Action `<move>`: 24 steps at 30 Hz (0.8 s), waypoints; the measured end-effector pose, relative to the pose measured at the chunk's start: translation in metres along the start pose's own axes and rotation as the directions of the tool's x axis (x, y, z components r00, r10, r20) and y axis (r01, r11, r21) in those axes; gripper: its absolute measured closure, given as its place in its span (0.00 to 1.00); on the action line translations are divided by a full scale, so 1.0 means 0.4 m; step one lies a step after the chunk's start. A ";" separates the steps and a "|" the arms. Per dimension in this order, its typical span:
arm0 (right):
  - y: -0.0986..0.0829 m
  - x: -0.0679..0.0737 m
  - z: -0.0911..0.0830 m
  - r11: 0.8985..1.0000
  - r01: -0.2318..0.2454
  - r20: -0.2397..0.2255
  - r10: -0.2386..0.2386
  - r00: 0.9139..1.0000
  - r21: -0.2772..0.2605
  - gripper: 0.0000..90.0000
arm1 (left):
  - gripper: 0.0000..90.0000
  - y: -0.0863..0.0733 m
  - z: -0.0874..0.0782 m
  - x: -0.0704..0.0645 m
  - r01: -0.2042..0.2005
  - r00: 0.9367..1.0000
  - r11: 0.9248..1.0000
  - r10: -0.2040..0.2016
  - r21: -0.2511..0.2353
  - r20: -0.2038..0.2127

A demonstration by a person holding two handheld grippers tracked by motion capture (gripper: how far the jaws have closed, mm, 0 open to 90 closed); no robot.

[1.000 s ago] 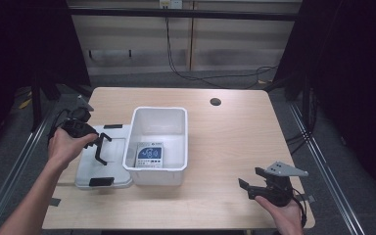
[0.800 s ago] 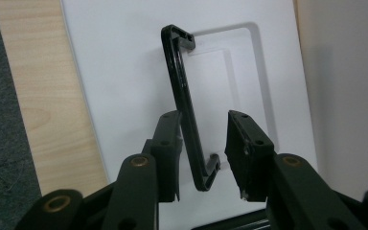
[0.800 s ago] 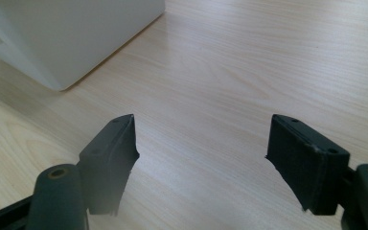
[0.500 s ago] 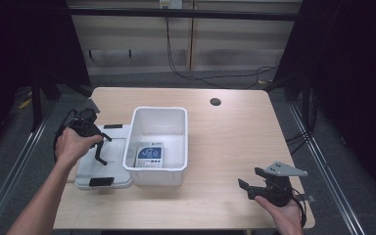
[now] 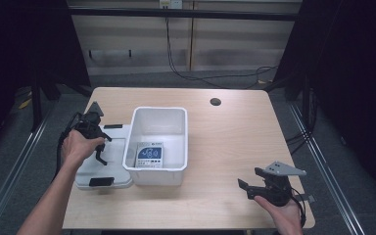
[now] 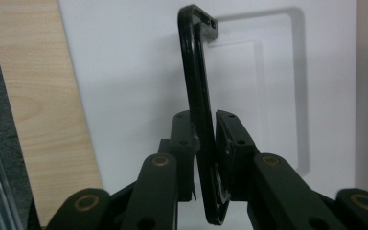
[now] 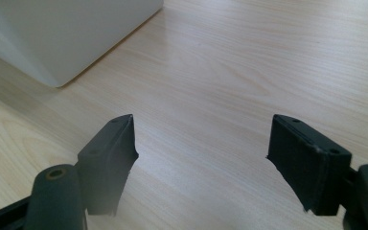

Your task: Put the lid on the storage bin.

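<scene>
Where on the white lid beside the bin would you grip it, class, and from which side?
Grip the white lid by its raised black handle, coming down from above. The lid lies flat on the table, so that thin standing bar fits between two jaws, as the left gripper shows.

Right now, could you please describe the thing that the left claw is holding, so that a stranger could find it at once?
On the wooden table, find the white open bin; a flat white lid lies beside it, on the person's left. The left claw is shut on a thin black handle raised from that lid. The lid's other black clasp lies flat at the near edge.
</scene>
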State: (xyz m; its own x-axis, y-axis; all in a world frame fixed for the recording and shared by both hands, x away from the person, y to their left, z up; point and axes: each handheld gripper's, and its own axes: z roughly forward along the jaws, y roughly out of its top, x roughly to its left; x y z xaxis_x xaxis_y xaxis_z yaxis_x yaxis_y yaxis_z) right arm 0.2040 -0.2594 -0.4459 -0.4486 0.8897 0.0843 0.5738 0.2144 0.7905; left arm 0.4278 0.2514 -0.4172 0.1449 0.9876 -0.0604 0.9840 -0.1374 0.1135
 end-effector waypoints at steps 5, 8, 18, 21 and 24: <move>0.000 0.000 0.001 1.000 0.005 -0.006 -0.005 1.000 0.003 0.27 | 0.89 0.005 0.000 -0.005 0.008 1.000 1.000 -0.008 0.008 0.018; 0.001 0.001 0.003 1.000 0.004 -0.005 -0.004 1.000 0.003 0.27 | 0.89 0.007 0.009 -0.018 0.003 1.000 1.000 -0.004 0.016 0.026; 0.001 0.001 0.003 1.000 0.002 -0.006 -0.002 1.000 0.005 0.26 | 0.92 0.012 0.018 -0.028 0.009 1.000 0.999 -0.010 0.041 0.015; 0.001 0.001 0.003 1.000 0.003 -0.005 -0.003 1.000 0.005 0.26 | 0.94 0.010 0.015 -0.026 0.007 1.000 0.999 -0.007 0.033 0.010; 0.000 0.000 0.004 1.000 -0.004 -0.005 0.004 1.000 0.006 0.26 | 0.94 0.010 0.011 -0.022 0.013 1.000 0.999 -0.013 0.035 0.017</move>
State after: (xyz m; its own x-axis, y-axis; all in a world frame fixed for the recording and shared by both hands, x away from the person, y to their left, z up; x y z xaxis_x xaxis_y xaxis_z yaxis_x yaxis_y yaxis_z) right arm 0.2049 -0.2586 -0.4467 -0.4499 0.8885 0.0908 0.5795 0.2130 0.7866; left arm 0.4308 0.2416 -0.4205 0.1335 0.9879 -0.0790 0.9888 -0.1274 0.0779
